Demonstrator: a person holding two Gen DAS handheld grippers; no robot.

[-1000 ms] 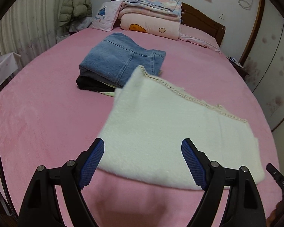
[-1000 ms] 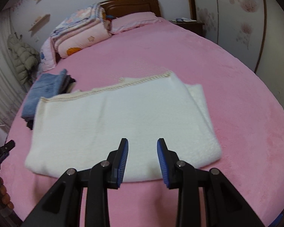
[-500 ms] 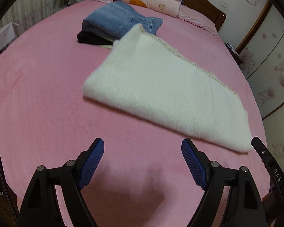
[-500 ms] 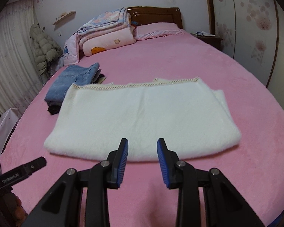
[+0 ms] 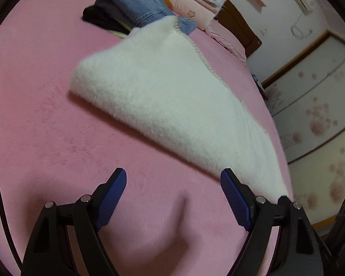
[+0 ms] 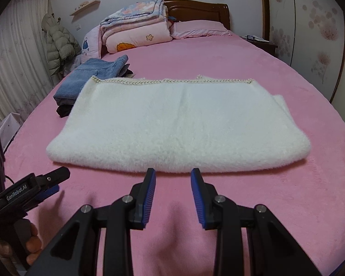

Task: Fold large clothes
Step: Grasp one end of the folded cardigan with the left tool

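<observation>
My left tongs [image 5: 173, 181] stand wide apart with nothing between the blue pads, tilted down over bare pink bed cover [image 5: 46, 119]. The right-hand pad sits just in front of the near corner of the folded white fleece garment [image 5: 163, 92]; I cannot tell whether it touches the pile. My right tongs [image 6: 173, 179] are narrow, a small gap between the pads, and they hold nothing. Their tips point at the near folded edge of the same white fleece garment [image 6: 179, 124], just short of it, over the pink cover.

In the right wrist view my left tongs [image 6: 48, 181] show at the lower left, near the garment's left corner, with fingers [image 6: 32, 243] of my hand wrapped round the handle below.

The garment lies flat on the bed [image 6: 276, 73] as a long folded rectangle, its crocheted trim along the far edge. Beyond its far left corner sits a stack of folded clothes with blue jeans [image 6: 96, 73] on top and something dark beneath. Further back, folded quilts [image 6: 138, 30] and a pink pillow [image 6: 200, 28] rest against the wooden headboard [image 6: 202, 9]. A puffy jacket [image 6: 57, 43] hangs by the curtain at the left.
</observation>
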